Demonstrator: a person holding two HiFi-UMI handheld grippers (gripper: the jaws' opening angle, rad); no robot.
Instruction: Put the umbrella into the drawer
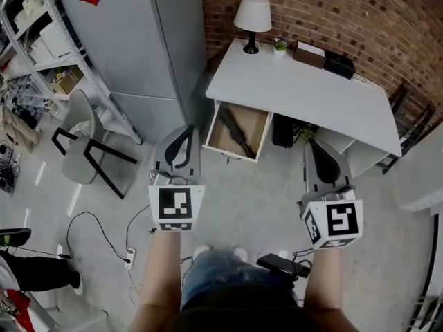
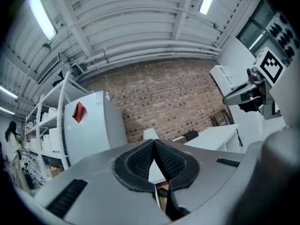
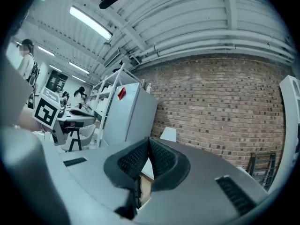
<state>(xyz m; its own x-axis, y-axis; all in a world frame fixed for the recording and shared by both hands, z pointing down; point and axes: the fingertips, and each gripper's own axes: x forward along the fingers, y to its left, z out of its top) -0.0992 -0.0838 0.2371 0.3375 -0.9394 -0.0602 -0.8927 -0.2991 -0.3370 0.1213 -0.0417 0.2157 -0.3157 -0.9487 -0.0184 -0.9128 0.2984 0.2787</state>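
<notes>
A dark folded umbrella (image 1: 235, 131) lies inside the open wooden drawer (image 1: 239, 157) of the white desk (image 1: 297, 92). Both grippers are held level in front of the person, well back from the drawer and apart from it. My left gripper (image 1: 185, 131) is shut with nothing between its pads; in the left gripper view its fingertips (image 2: 153, 144) meet. To the right of the drawer, my right gripper (image 1: 315, 144) is also shut and empty, its pads (image 3: 148, 142) pressed together. A slice of the drawer shows below the jaws in both gripper views.
A lamp (image 1: 252, 16), a small plant (image 1: 279, 45) and a black box (image 1: 338, 64) stand at the desk's back edge by the brick wall. A grey cabinet (image 1: 138, 40), a grey chair (image 1: 83, 144) and metal shelves (image 1: 28, 40) are at left. Cables (image 1: 104, 234) lie on the floor.
</notes>
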